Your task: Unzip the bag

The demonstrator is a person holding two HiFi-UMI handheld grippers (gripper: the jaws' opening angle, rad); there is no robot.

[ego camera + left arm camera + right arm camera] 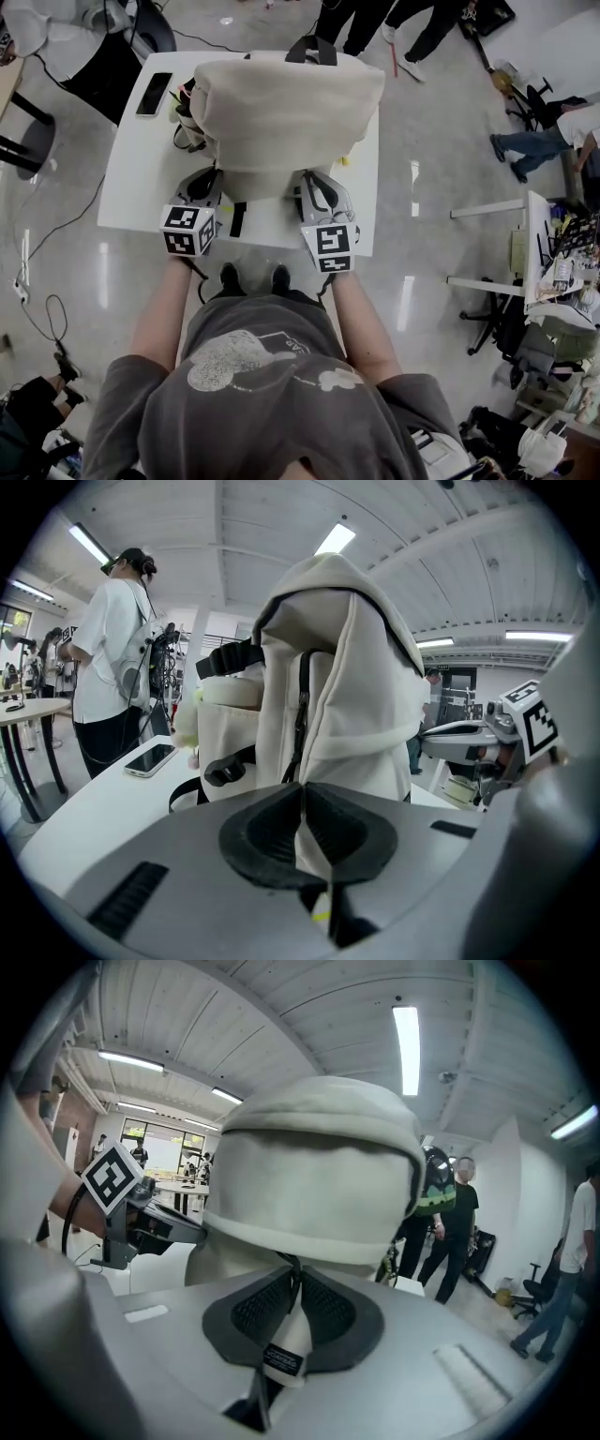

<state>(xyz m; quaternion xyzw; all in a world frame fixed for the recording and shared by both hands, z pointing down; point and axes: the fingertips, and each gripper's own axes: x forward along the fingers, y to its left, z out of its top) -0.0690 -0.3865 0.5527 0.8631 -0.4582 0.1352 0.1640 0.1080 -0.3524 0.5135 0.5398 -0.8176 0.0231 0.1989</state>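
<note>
left gripper (pixel 302 794) fingers are clamped on a fold of the cream fabric backpack (pixel 281 103); right gripper (pixel 292 1283) fingers, on its cream labelled tab (pixel 286 1330).

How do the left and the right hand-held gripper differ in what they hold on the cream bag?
The left hand-held gripper pinches a plain cream fold; the right hand-held gripper pinches a cream tab with a dark label. The left stands at the bag's left side, the right at its right. Both are shut.
</note>
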